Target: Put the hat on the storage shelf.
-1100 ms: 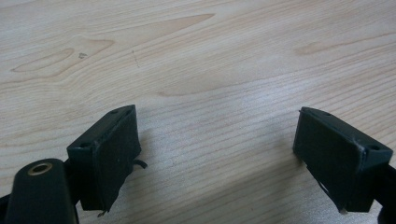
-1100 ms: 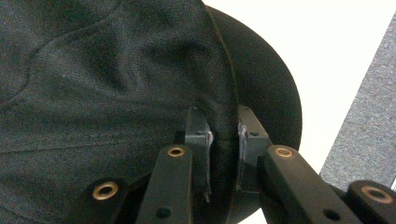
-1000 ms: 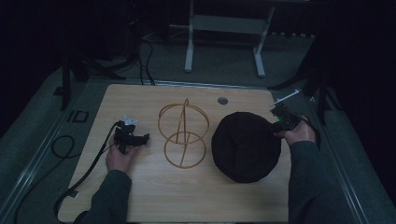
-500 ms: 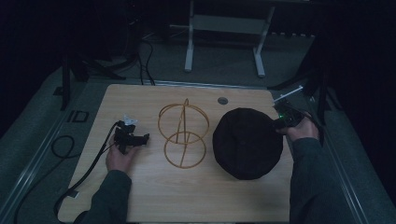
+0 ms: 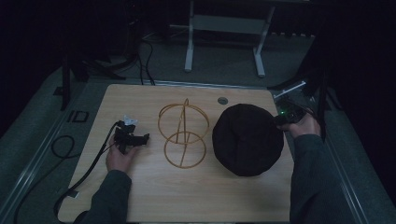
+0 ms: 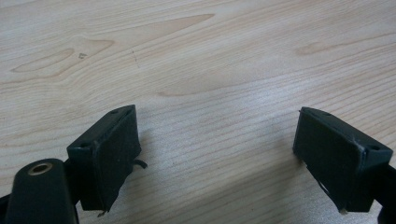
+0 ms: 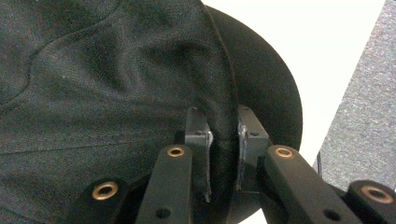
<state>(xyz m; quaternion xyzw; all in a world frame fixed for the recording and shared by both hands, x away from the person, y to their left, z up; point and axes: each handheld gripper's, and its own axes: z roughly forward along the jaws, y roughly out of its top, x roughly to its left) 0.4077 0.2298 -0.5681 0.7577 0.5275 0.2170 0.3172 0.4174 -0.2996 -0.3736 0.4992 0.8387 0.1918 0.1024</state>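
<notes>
The desk (image 5: 154,196) looks as it did a second ago; the change is small. The black hat (image 5: 247,139) lies at its right, beside the wire stand (image 5: 182,133), and has barely shifted. The right gripper (image 7: 223,135) has its fingers pinched on the hat's edge, so a lift toward the stand seems near. The left gripper (image 5: 132,139) rests on the desk's left, fingers wide and empty.
</notes>
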